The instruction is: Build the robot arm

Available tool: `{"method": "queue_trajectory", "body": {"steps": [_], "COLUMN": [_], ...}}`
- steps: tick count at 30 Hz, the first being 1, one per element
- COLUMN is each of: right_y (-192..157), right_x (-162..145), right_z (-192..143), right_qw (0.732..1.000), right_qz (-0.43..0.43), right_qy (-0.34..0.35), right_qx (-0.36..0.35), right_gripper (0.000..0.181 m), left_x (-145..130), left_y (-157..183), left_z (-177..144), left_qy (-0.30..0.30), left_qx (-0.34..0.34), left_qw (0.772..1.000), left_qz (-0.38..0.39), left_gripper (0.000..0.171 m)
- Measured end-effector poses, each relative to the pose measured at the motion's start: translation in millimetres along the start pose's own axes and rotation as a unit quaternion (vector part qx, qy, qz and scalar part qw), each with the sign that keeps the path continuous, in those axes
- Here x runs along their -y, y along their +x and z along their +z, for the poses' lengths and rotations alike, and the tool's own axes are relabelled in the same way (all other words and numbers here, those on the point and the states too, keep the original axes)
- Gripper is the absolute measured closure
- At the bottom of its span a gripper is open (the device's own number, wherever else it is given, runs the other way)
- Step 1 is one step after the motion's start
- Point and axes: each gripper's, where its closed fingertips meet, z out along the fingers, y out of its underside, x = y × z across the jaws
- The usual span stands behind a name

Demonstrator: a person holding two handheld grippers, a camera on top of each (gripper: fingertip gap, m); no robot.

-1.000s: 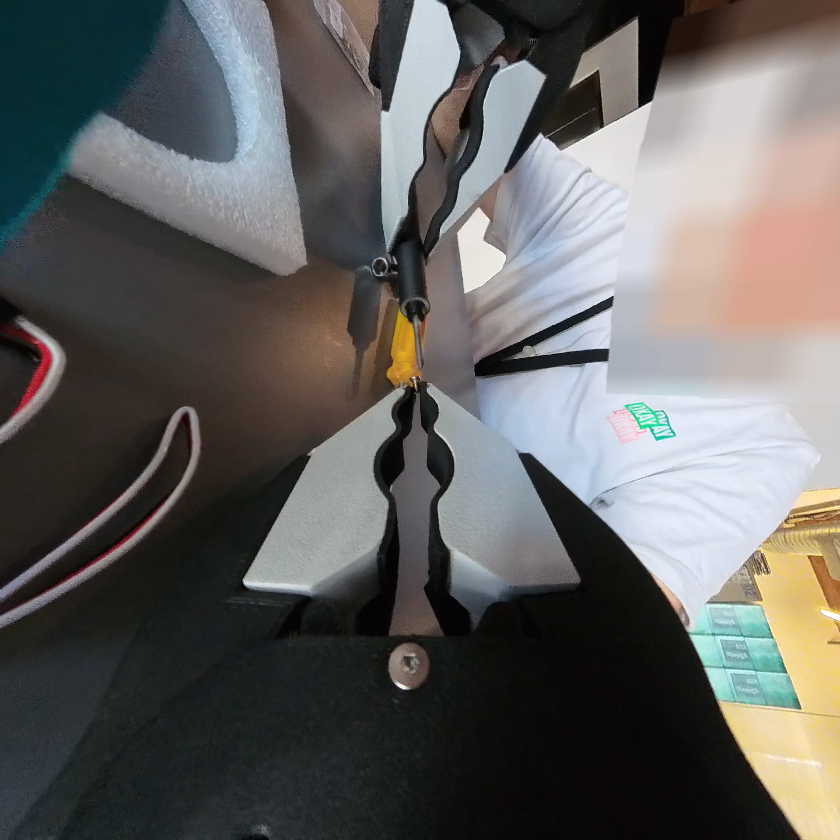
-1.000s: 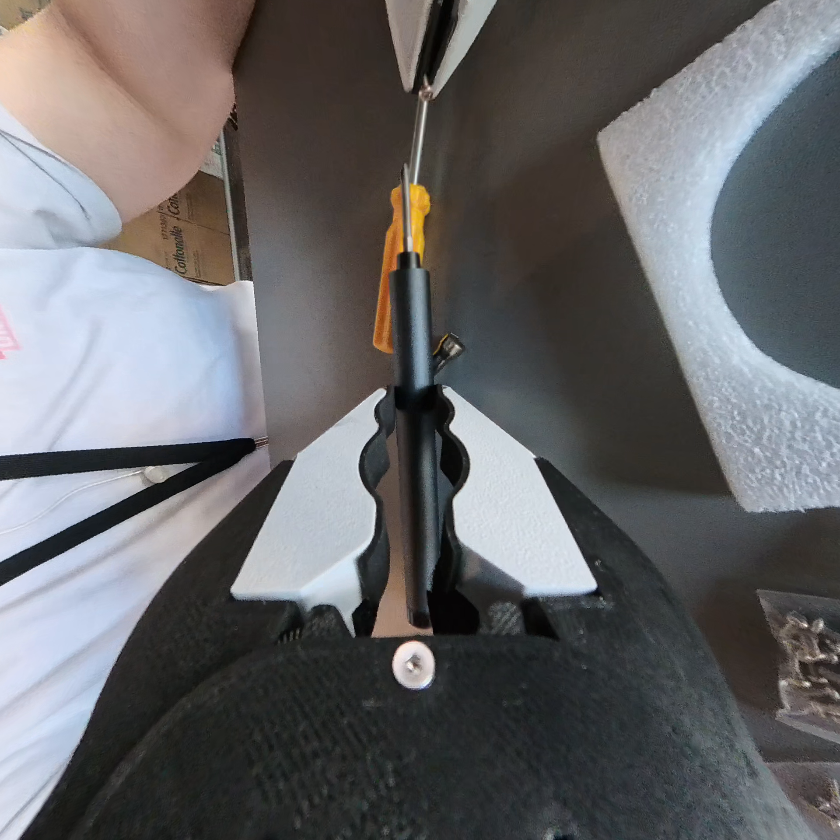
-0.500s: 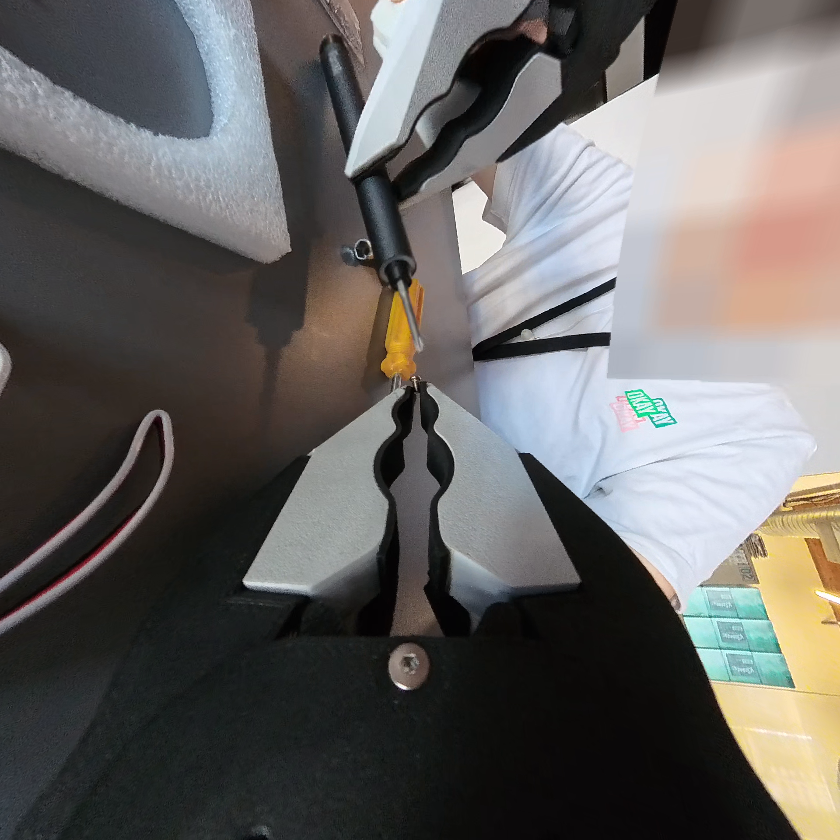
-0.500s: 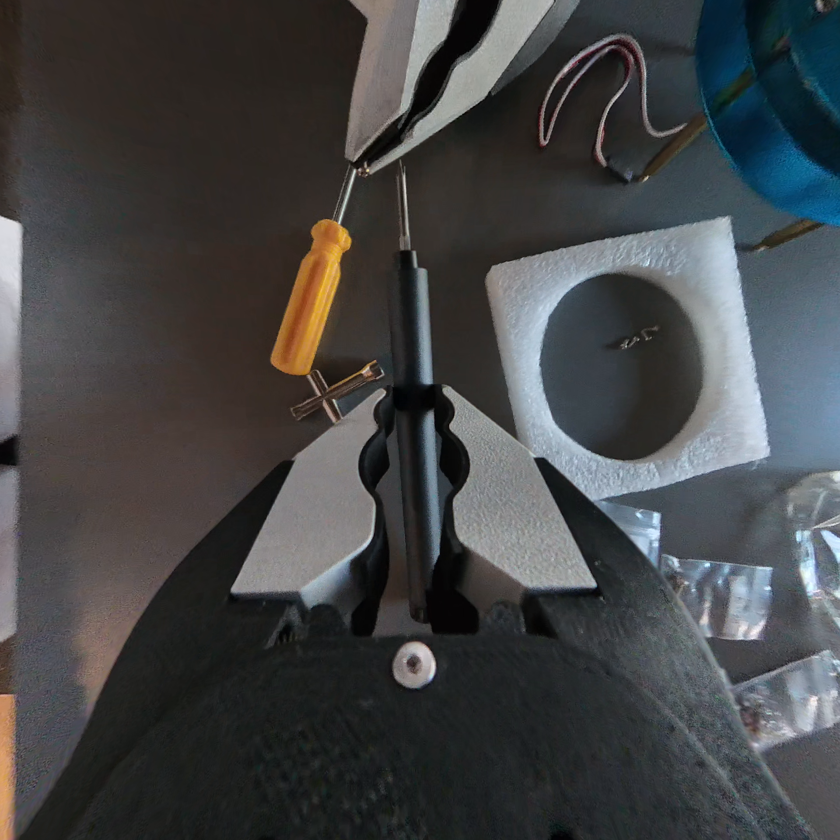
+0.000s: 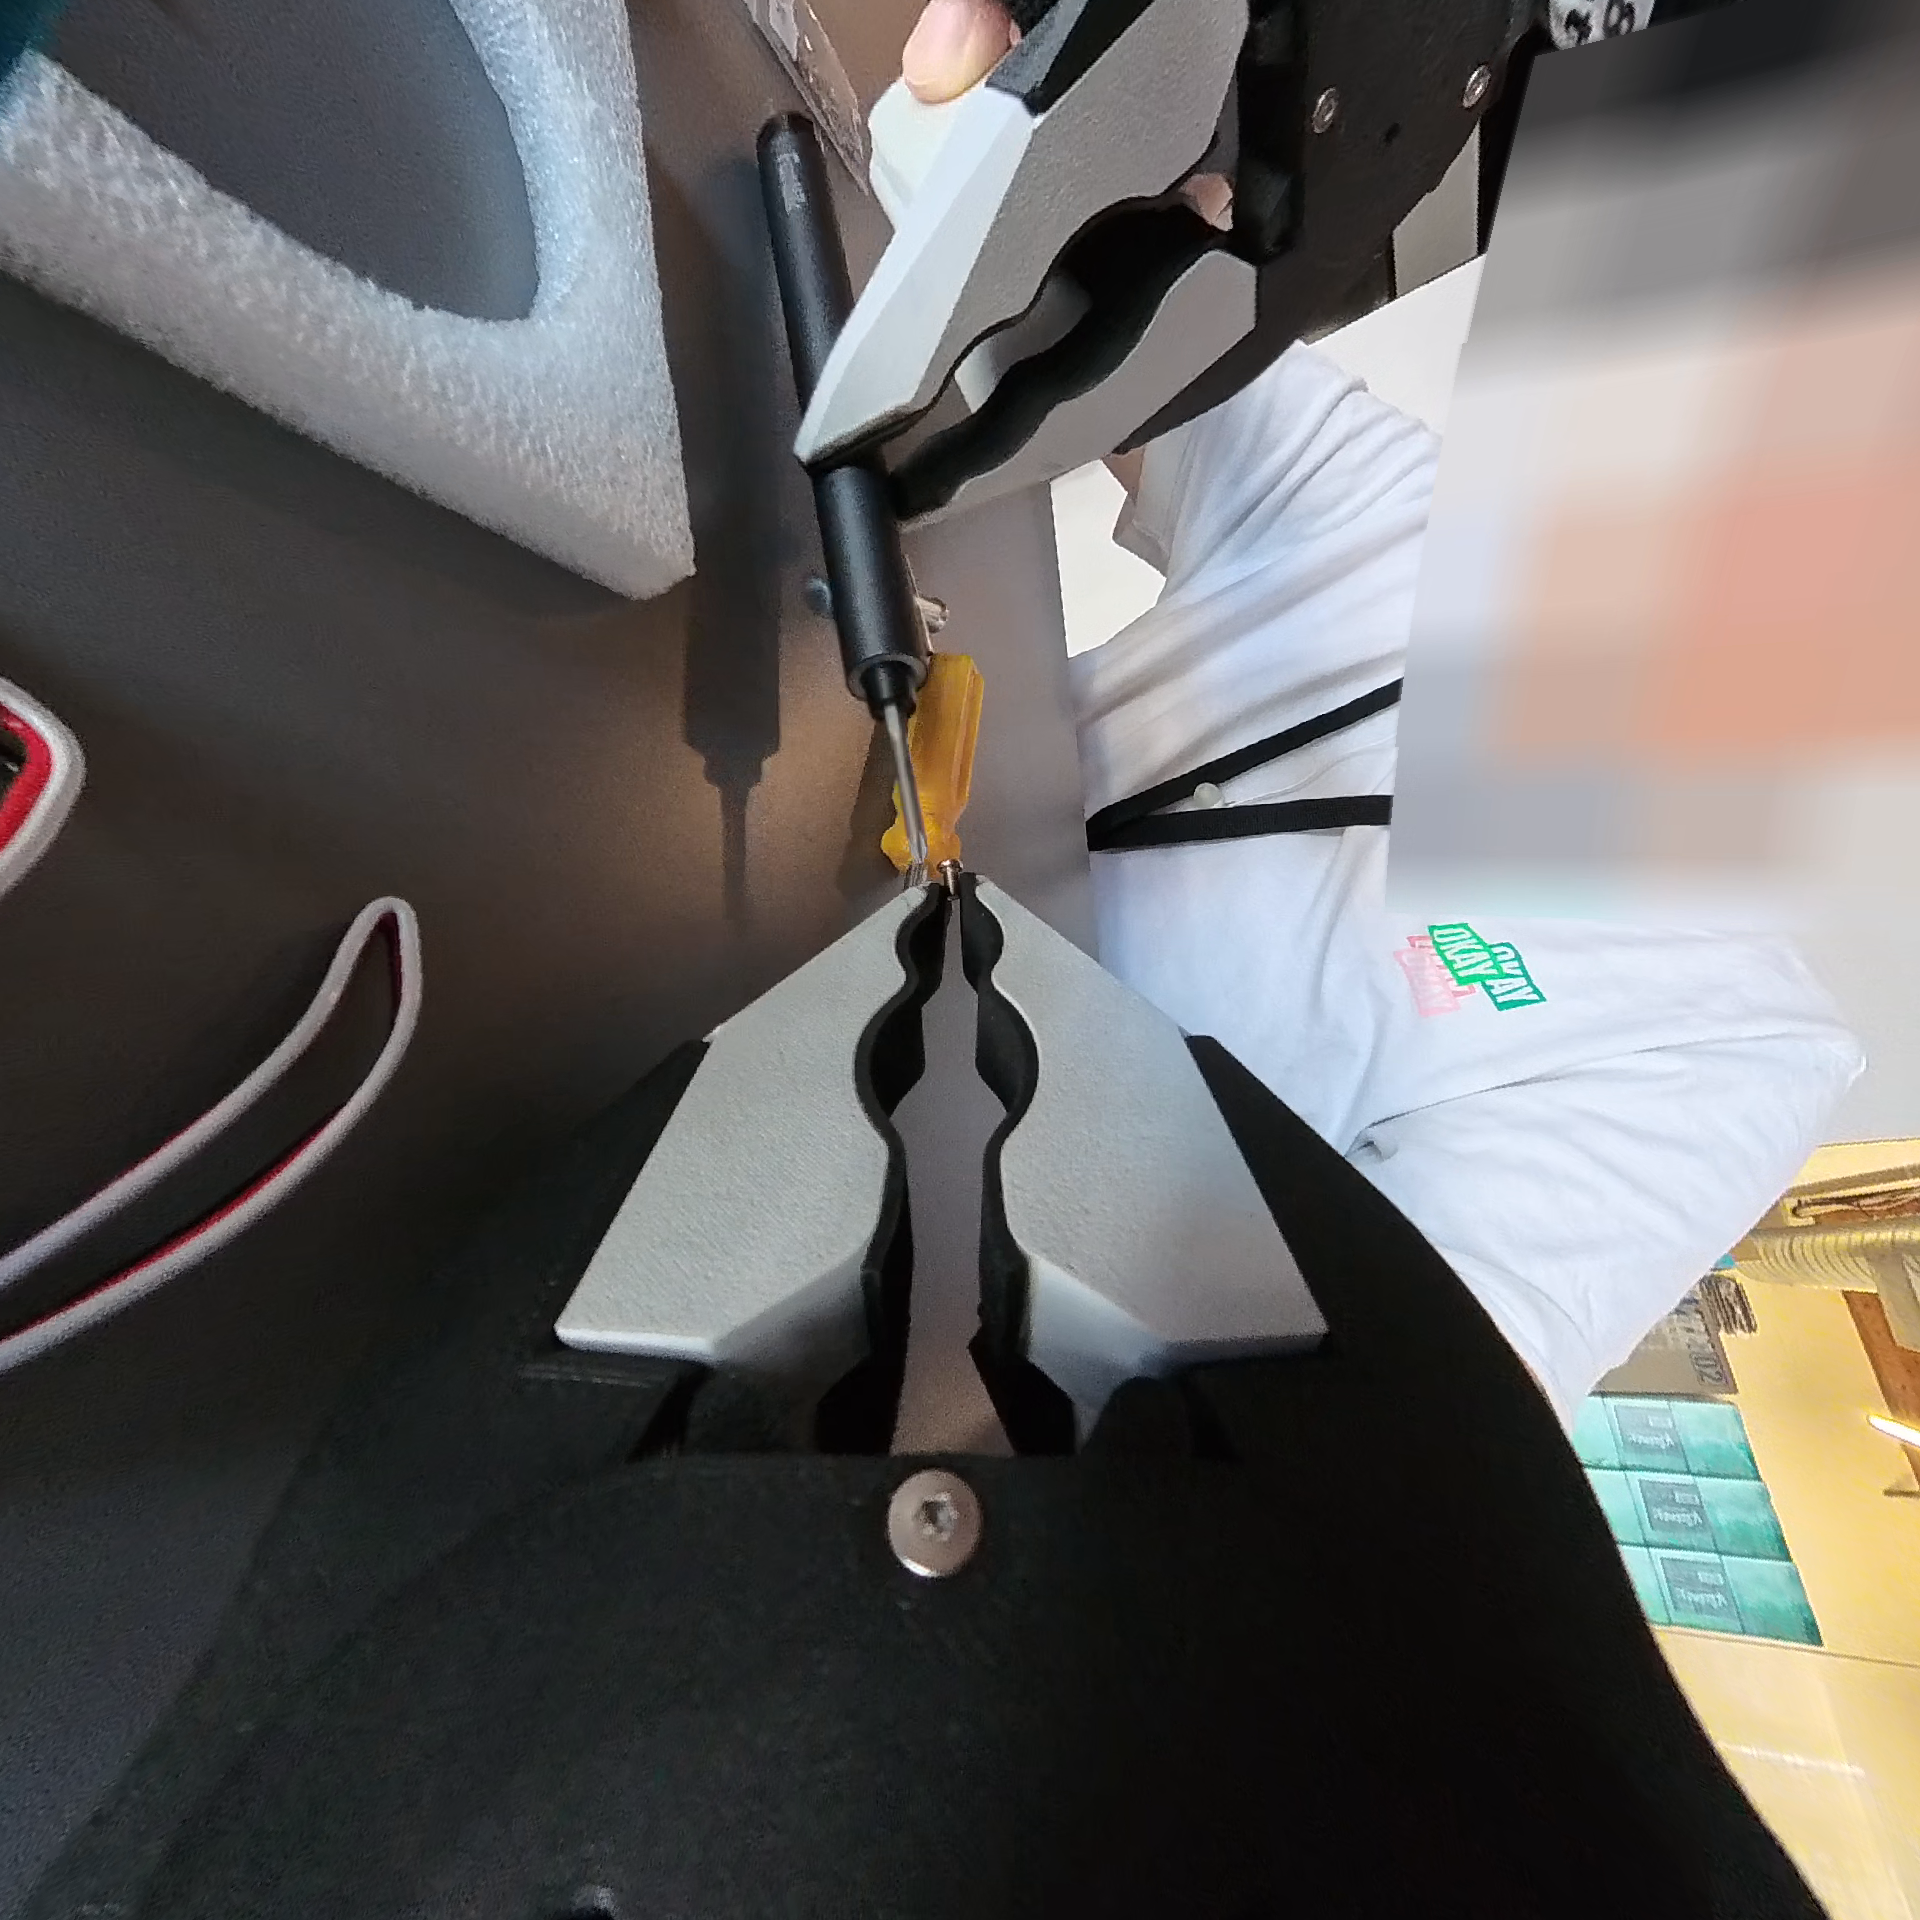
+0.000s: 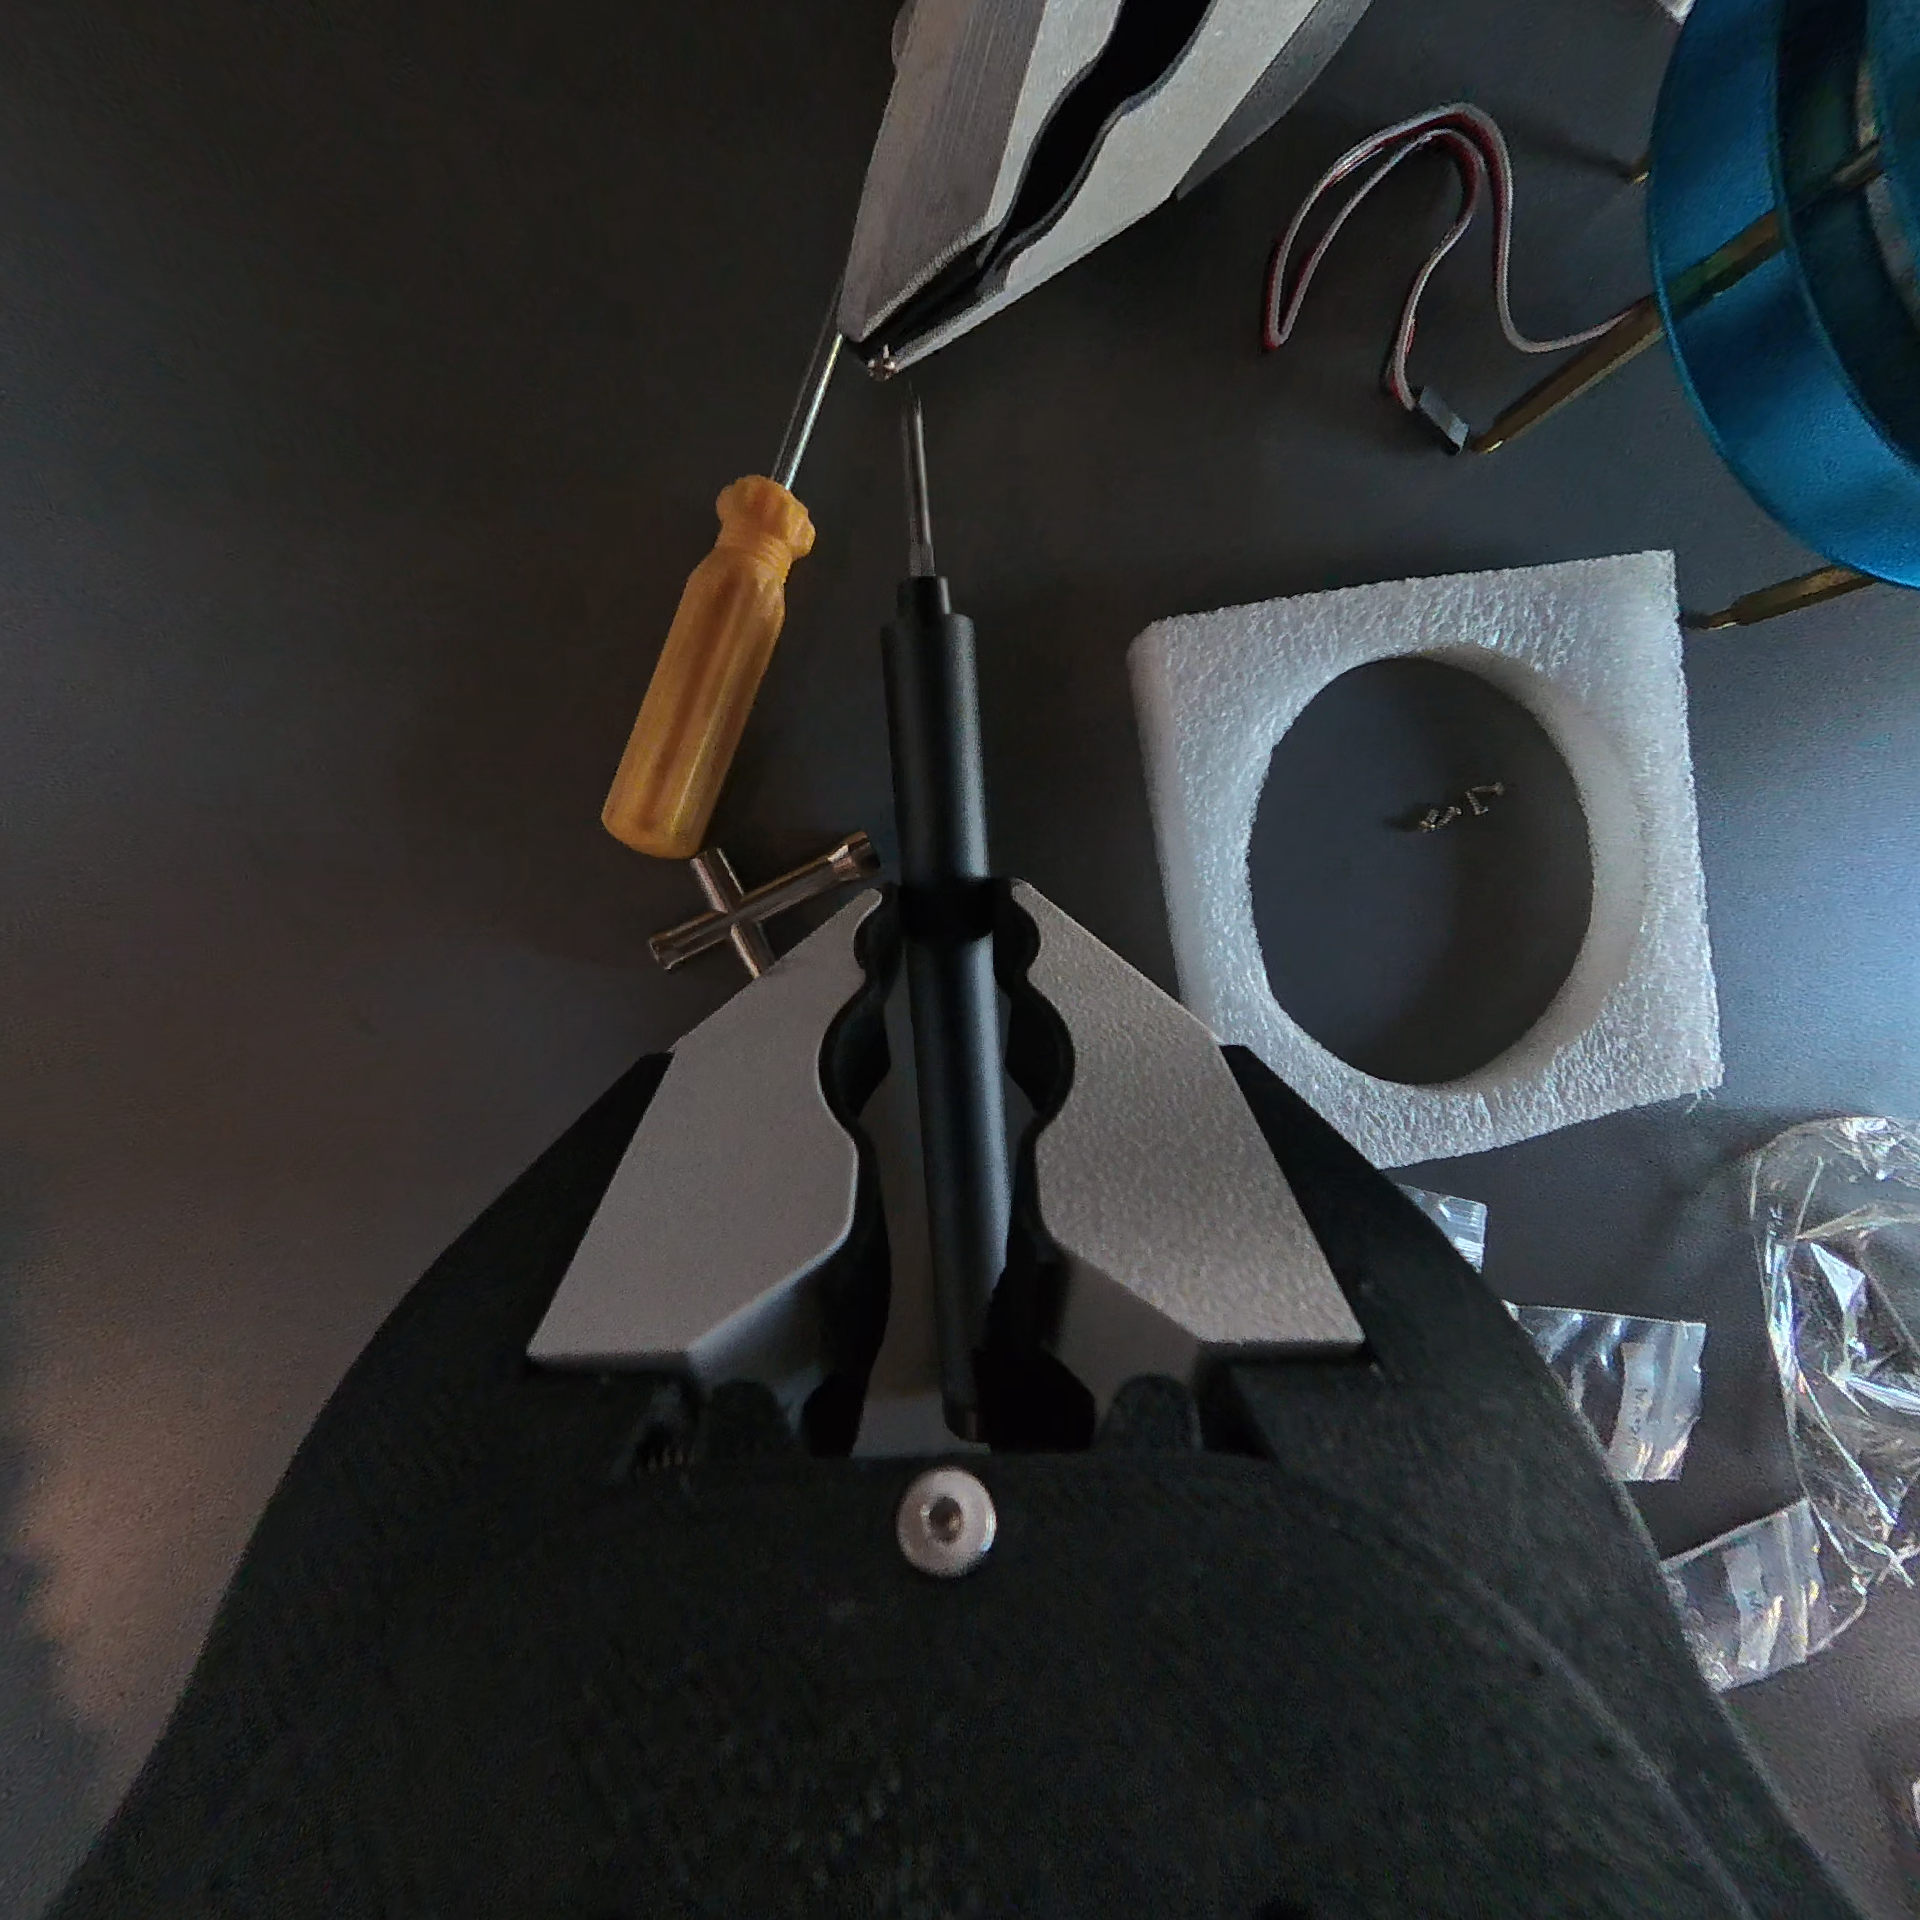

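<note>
My left gripper (image 5: 948, 885) is shut on a tiny screw (image 5: 948, 865) pinched at its fingertips; it also shows in the right wrist view (image 6: 883, 358) with the screw head (image 6: 883, 364) facing out. My right gripper (image 6: 948, 899) is shut on a slim black screwdriver (image 6: 940, 790), also seen in the left wrist view (image 5: 868, 592). The screwdriver's thin bit points at the screw and its tip is just short of the screw head. An orange-handled screwdriver (image 6: 707, 670) lies on the dark table just below them.
A small metal cross wrench (image 6: 753, 904) lies by the orange handle. A white foam square (image 6: 1423, 842) with a round hole holds small screws (image 6: 1449, 816). A red-grey ribbon cable (image 6: 1392, 239), a blue round object (image 6: 1797, 301) and clear plastic bags (image 6: 1829, 1340) lie to the right. My hands' fingertips stand some 9 centimetres from each other.
My right gripper swung from pointing along the table edge to looking down at the table. The black screwdriver's bit has closed in on the screw in my left gripper.
</note>
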Motion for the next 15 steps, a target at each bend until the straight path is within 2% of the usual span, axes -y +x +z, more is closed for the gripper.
{"method": "queue_trajectory", "body": {"steps": [15], "right_y": [-2.7], "right_x": [0.5], "right_z": [-2.5], "right_qw": [1.0], "right_qz": [0.007], "right_qy": [0.003], "right_qx": [0.008], "right_gripper": [0.166], "left_x": [0.3], "left_y": [0.0], "left_z": [-0.1], "left_qy": [0.004], "left_qx": [0.001], "left_qw": [1.0], "left_qz": [-0.002], "left_gripper": [0.171]}}
